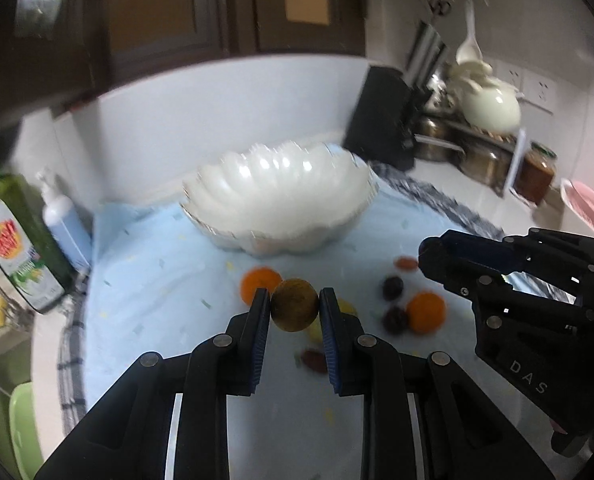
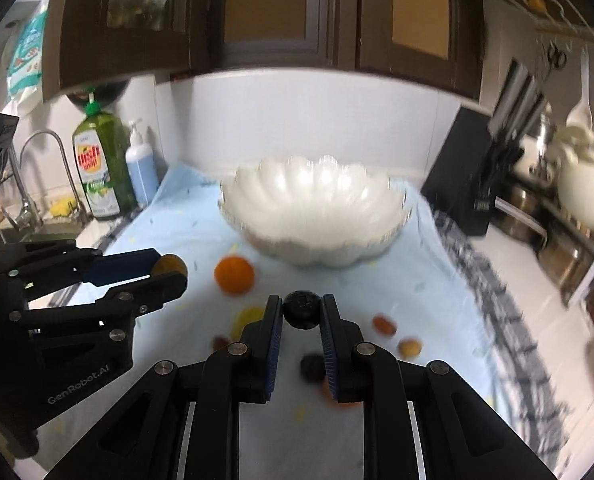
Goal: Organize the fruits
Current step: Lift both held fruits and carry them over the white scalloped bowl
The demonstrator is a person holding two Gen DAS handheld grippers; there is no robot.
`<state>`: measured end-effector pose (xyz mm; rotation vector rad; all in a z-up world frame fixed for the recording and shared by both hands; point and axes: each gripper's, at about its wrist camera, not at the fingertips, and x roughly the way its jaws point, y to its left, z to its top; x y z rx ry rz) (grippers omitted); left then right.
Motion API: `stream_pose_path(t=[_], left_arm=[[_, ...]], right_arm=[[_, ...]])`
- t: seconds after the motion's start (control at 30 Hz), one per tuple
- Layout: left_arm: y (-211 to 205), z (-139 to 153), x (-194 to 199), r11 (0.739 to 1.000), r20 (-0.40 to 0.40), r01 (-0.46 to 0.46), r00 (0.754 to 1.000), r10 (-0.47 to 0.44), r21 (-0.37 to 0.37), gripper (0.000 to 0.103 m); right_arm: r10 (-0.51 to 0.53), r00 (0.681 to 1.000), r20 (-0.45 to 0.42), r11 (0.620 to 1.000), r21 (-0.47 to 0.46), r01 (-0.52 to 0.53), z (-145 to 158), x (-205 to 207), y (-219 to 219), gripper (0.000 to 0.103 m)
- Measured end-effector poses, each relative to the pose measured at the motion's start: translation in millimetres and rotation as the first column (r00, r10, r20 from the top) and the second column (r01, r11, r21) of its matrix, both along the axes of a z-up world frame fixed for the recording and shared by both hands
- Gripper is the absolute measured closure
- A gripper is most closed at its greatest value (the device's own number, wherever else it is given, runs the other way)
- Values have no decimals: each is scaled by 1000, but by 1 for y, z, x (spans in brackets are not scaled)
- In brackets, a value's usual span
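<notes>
My left gripper is shut on a round brownish-yellow fruit, held above the pale blue cloth. My right gripper is shut on a dark round fruit. A white scalloped bowl stands just beyond both. On the cloth lie two oranges, dark plums, a yellow fruit and small reddish fruits. The right gripper shows at the right of the left wrist view. At the left of the right wrist view is the left gripper.
A green dish soap bottle, a blue pump bottle and a tap stand at the left by the sink. A black knife block, a white pot and metal pots are at the right. Dark cabinets hang overhead.
</notes>
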<state>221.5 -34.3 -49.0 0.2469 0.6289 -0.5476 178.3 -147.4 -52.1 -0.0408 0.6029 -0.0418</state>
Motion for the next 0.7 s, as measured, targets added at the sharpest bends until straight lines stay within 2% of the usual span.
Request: stream_pose_path(t=[0.2,0.43,0.57,0.7], left_arm=[[-5,31,9,997,91,-70,993,71,-20,77],[-14,52,33,992,145,-120,982,124,-39,77],[-20,58,56,989,149,-143,978,148,-42,77],[-29,61,87,987,121,-154,980,158,-40,77]], right_arm=[[12,998,68,1000,-23,-11,30,17,-11,82],[14,992,124,998,-55,-8,55,49,-23,82],[9,993,119,999,-49,-3,60,73,-33,82],[9,996,87,1000,-26,-6,60,103,-46,82]])
